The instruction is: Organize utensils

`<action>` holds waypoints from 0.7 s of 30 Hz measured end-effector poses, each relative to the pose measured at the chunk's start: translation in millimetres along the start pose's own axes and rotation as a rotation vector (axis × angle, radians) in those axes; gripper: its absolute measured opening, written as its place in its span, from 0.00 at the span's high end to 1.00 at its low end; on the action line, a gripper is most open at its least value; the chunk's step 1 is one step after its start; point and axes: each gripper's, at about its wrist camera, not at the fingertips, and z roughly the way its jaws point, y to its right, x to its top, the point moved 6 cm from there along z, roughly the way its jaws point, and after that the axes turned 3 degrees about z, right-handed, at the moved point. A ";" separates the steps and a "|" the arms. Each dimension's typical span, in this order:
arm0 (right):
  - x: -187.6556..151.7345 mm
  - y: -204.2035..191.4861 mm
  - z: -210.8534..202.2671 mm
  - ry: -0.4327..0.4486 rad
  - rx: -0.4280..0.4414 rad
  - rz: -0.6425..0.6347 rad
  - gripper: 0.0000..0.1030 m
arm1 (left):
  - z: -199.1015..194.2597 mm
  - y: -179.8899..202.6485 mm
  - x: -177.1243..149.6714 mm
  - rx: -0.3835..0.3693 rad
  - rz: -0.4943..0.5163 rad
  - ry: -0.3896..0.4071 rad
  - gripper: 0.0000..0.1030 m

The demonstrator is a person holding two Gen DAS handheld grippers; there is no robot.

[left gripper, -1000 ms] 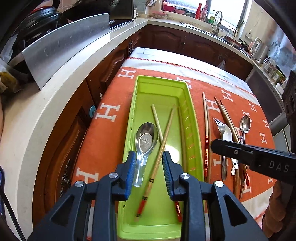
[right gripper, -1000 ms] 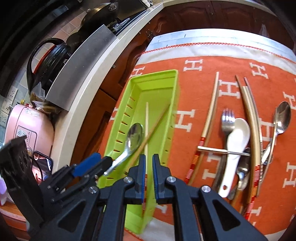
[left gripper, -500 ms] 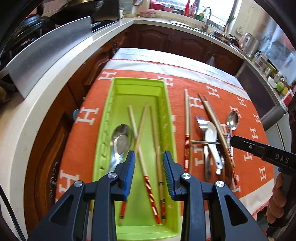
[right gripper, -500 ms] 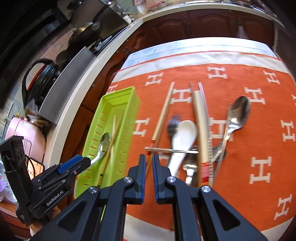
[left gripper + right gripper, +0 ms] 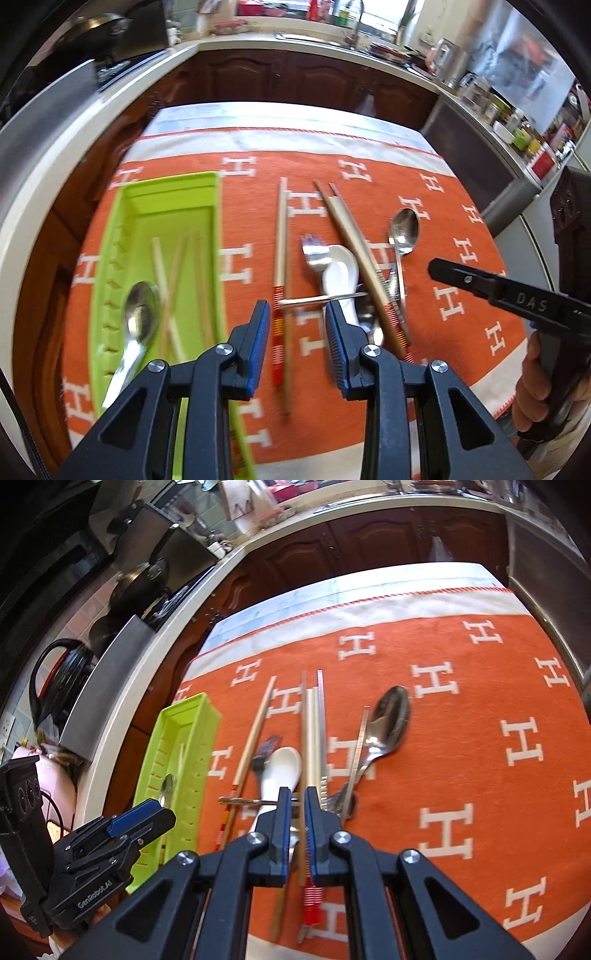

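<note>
A lime green tray (image 5: 219,258) lies at the left of the orange cloth (image 5: 461,295); it holds a steel spoon (image 5: 142,314) and several chopsticks (image 5: 173,280). Loose on the cloth are a single chopstick (image 5: 281,236), a fork (image 5: 312,251), a white ceramic spoon (image 5: 341,273), a chopstick pair (image 5: 351,236) and a steel spoon (image 5: 404,230). My left gripper (image 5: 297,343) hovers open over the single chopstick's red-banded end, holding nothing. My right gripper (image 5: 297,823) is shut and empty above the chopstick pair (image 5: 313,731) and white spoon (image 5: 282,771).
A thin metal piece (image 5: 321,299) lies crosswise over the fork and white spoon. A white counter (image 5: 37,166) with pots runs close along the left, and dark wood cabinets stand behind. A hand (image 5: 535,387) holds the right gripper at the cloth's right edge.
Both grippers have swung right, from above the green tray to above the loose utensils on the cloth. Neither jaw gap has changed and nothing was picked up.
</note>
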 end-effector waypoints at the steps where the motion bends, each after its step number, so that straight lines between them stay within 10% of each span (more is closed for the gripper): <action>1: 0.1 6.2 2.6 -0.005 -0.002 0.009 0.93 | 5.0 5.3 1.8 -0.012 0.005 -0.009 0.72; 21: 10.0 41.5 49.1 -0.072 0.071 0.048 0.92 | 90.7 47.3 22.3 -0.221 -0.101 -0.168 0.84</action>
